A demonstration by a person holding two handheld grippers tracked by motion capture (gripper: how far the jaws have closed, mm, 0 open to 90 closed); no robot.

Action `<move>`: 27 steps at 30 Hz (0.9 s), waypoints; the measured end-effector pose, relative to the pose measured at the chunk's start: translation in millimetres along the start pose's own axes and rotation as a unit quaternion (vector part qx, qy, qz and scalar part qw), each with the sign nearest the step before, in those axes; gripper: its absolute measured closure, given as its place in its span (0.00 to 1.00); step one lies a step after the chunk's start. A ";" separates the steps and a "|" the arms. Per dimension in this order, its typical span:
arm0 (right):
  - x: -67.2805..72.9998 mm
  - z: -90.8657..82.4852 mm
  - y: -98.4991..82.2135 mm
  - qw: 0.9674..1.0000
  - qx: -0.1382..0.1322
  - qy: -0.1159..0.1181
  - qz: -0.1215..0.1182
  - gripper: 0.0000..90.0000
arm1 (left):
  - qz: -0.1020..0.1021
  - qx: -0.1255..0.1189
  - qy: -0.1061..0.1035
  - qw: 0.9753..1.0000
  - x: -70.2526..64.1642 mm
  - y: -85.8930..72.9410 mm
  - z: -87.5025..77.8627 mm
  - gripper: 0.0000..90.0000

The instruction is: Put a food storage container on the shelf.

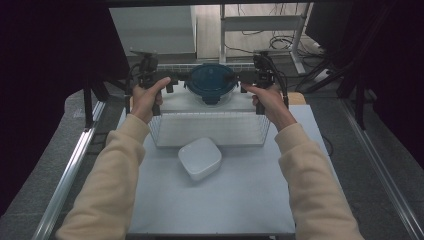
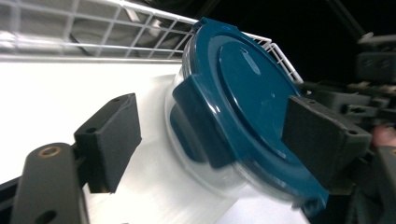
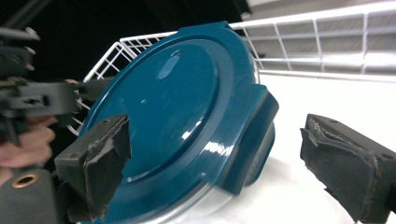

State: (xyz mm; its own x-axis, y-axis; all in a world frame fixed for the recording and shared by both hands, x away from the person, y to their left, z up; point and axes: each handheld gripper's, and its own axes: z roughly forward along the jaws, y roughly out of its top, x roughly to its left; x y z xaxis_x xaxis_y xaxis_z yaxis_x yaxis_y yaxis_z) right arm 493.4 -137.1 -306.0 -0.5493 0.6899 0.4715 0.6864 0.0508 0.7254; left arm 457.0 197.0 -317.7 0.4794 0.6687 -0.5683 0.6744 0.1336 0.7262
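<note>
One table [image 1: 240, 200], pale, bearing all items. One wire basket [image 1: 165, 131], white, at its far end. One round container [image 1: 212, 84] with blue lid [image 2: 243, 93], inside the basket at the far side. One white square dish [image 1: 200, 158], just in front of the basket. Two grippers, left gripper [image 1: 172, 82] and right gripper [image 1: 243, 79], flanking the container; both jaws spread, pads clear of the lid.

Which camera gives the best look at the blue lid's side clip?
The right gripper view: the side clip sits near and sharp on the blue lid. The left gripper view shows another clip, slightly blurred. The high view shows the lid small, its clips barely discernible.
</note>
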 end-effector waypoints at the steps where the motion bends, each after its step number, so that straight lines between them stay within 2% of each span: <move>1: 7.0 -7.1 -2.8 1.000 0.000 -0.011 -0.026 0.09 | 0.034 -0.006 0.008 0.999 -6.4 -5.7 -8.6 0.21; 2: 7.0 -7.1 -2.8 1.000 0.000 -0.011 -0.026 0.09 | 0.034 -0.006 0.008 0.999 -6.4 -5.7 -8.6 0.21; 3: 9.7 -10.1 -4.9 0.999 -0.001 -0.016 -0.036 0.09 | 0.061 -0.003 0.015 0.998 -11.1 -11.3 -15.5 0.21; 5: 15.6 -20.9 -12.7 0.998 -0.004 -0.021 -0.064 0.09 | 0.089 0.002 0.017 0.996 -18.0 -22.9 -26.3 0.21; 8: 20.8 -34.4 -26.3 0.996 -0.002 -0.026 -0.086 0.10 | 0.110 0.013 0.015 0.994 -24.9 -44.7 -39.0 0.23; 9: 22.3 -38.9 -32.0 0.995 0.000 -0.029 -0.096 0.11 | 0.119 0.017 0.018 0.993 -26.8 -52.8 -42.1 0.23; 10: 24.2 -48.5 -45.5 0.992 -0.004 -0.045 -0.121 0.12 | 0.130 0.026 0.025 0.991 -29.0 -67.3 -47.0 0.24; 11: 24.2 -48.5 -45.5 0.992 -0.004 -0.045 -0.121 0.12 | 0.130 0.026 0.025 0.991 -29.0 -67.3 -47.0 0.25; 12: 24.0 -52.0 -50.7 0.991 -0.005 -0.047 -0.127 0.12 | 0.131 0.025 0.025 0.991 -29.7 -76.5 -49.9 0.25; 13: 22.7 -61.3 -65.7 0.990 -0.008 -0.050 -0.134 0.13 | 0.135 0.017 0.028 0.990 -29.4 -97.2 -57.0 0.27; 14: 22.7 -61.3 -65.7 0.990 -0.008 -0.050 -0.134 0.13 | 0.135 0.017 0.028 0.990 -29.4 -97.2 -57.0 0.27; 18: 18.8 -80.4 -99.4 0.988 -0.013 -0.036 -0.148 0.15 | 0.141 0.021 0.033 0.989 -27.7 -137.7 -68.4 0.28; 19: 16.9 -86.8 -116.0 0.987 -0.014 -0.031 -0.156 0.16 | 0.142 0.020 0.034 0.989 -26.9 -146.4 -71.0 0.29; 21: 14.8 -90.3 -133.0 0.986 -0.010 -0.033 -0.164 0.17 | 0.135 0.020 0.037 0.990 -23.8 -162.3 -72.5 0.30; 22: 14.8 -90.3 -133.0 0.986 -0.010 -0.033 -0.164 0.17 | 0.134 0.023 0.038 0.990 -22.6 -167.5 -72.1 0.30; 23: 12.5 -91.0 -148.4 0.986 -0.006 -0.034 -0.165 0.18 | 0.133 0.021 0.043 0.990 -21.3 -174.5 -71.8 0.30; 24: 12.5 -91.0 -148.4 0.986 -0.006 -0.034 -0.165 0.18 | 0.133 0.020 0.047 0.990 -20.0 -181.4 -71.0 0.30; 25: 9.3 -90.9 -166.2 0.986 0.000 -0.032 -0.162 0.18 | 0.126 0.030 0.041 0.991 -16.8 -194.4 -69.0 0.30; 26: 9.3 -90.9 -166.2 0.986 0.000 -0.032 -0.162 0.18 | 0.126 0.030 0.041 0.991 -16.8 -194.4 -69.0 0.30; 27: 8.1 -90.2 -175.1 0.987 0.003 -0.030 -0.161 0.18 | 0.127 0.037 0.045 0.990 -15.3 -201.7 -67.2 0.30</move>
State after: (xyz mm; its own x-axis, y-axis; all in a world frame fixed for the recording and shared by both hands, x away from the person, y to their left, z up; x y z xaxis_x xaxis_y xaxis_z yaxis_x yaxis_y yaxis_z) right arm 325.8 -205.6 -384.0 -0.7101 0.6789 0.1866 0.4844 0.2787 0.8293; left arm 275.9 209.0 -429.5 0.5898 0.7364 -0.3315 0.5790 -0.0994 0.8093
